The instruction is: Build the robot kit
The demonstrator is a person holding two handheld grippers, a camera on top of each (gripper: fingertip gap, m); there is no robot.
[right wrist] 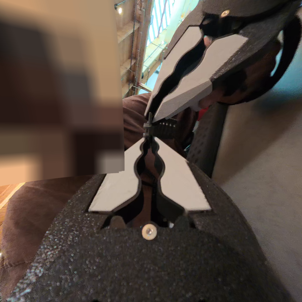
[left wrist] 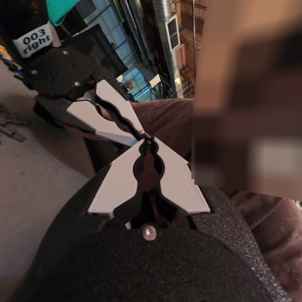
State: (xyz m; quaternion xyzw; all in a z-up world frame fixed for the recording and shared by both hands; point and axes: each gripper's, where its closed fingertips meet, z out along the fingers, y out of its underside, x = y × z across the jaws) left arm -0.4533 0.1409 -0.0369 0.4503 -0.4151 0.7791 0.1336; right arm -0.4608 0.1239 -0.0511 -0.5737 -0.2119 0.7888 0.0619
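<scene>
Metal pin point(right wrist: 147, 125), comb-like strip point(right wrist: 165, 126), right view only

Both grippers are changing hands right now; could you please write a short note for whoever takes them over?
Left gripper: shut, tips pinching the upper end of a small metal piece.
Right gripper: shut, tips meeting the same piece from the other end, so the two grippers sit tip to tip.
Around them: a black ribbed strip runs off the piece, in front of a brown garment.
What the piece is cannot be told; it is too small.
</scene>
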